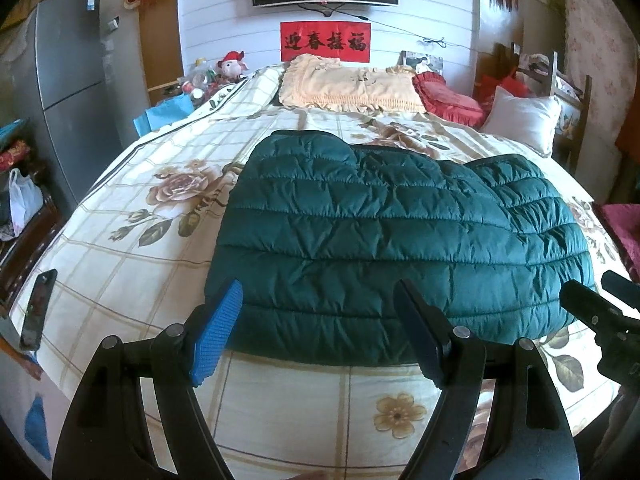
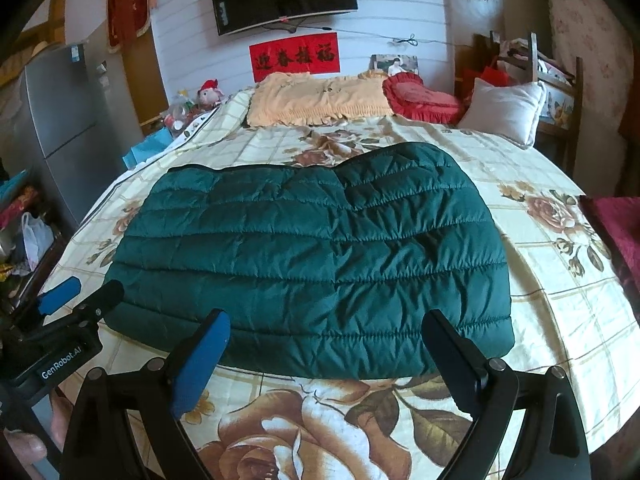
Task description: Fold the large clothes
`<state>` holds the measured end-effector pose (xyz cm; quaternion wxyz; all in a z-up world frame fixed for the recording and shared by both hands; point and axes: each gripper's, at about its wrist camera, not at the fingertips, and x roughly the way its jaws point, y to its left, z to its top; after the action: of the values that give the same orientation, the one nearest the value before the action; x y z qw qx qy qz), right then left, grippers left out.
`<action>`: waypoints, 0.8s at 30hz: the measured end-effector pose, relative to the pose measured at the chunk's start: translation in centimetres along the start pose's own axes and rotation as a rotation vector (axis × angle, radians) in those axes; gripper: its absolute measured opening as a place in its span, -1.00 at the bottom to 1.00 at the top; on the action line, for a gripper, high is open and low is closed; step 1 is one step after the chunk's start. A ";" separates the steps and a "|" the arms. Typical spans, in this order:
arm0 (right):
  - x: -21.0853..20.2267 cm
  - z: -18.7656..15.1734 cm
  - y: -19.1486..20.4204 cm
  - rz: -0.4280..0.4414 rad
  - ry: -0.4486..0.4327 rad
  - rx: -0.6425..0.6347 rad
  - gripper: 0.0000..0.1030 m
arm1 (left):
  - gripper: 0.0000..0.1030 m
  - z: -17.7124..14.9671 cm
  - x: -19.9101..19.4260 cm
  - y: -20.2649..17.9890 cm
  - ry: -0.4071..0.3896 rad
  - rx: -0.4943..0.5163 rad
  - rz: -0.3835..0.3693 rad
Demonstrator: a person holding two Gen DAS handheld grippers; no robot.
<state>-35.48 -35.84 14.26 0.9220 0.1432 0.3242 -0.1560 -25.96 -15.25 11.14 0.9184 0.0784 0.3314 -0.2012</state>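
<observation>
A dark green quilted down jacket (image 1: 392,236) lies folded flat on the floral bedsheet (image 1: 132,184); it also shows in the right wrist view (image 2: 316,248). My left gripper (image 1: 320,320) is open and empty, held above the jacket's near left edge. My right gripper (image 2: 328,344) is open and empty, above the jacket's near edge toward the right. The right gripper shows at the right edge of the left wrist view (image 1: 600,300). The left gripper shows at the left of the right wrist view (image 2: 80,292).
Pillows (image 1: 348,84) and a red cushion (image 1: 448,96) lie at the bed's head. A white pillow (image 1: 520,120) leans at the right. A phone (image 1: 38,308) lies on the bed's left edge. A fridge (image 1: 72,80) stands left. A dark red cloth (image 2: 616,232) lies at the right edge.
</observation>
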 end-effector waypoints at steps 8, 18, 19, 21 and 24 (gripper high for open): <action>0.2 0.1 0.0 -0.002 0.007 -0.004 0.85 | 0.53 0.0 -0.1 -0.1 0.000 -0.001 -0.007; 0.2 -0.1 0.0 0.002 0.012 -0.002 0.85 | 0.53 -0.1 -0.2 -0.3 0.001 0.002 -0.007; 0.2 -0.2 0.0 0.003 0.014 -0.002 0.85 | 0.53 -0.1 -0.2 -0.3 0.001 0.002 -0.006; 0.3 -0.2 0.0 0.005 0.016 -0.001 0.85 | 0.53 -0.2 -0.2 -0.4 0.004 0.004 -0.004; 0.3 -0.2 -0.1 0.007 0.017 0.001 0.85 | 0.53 -0.2 0.0 -0.3 0.008 0.005 -0.006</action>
<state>-35.35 -35.89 13.89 0.9197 0.1460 0.3314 -0.1518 -26.27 -15.47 10.98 0.9164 0.0804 0.3348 -0.2042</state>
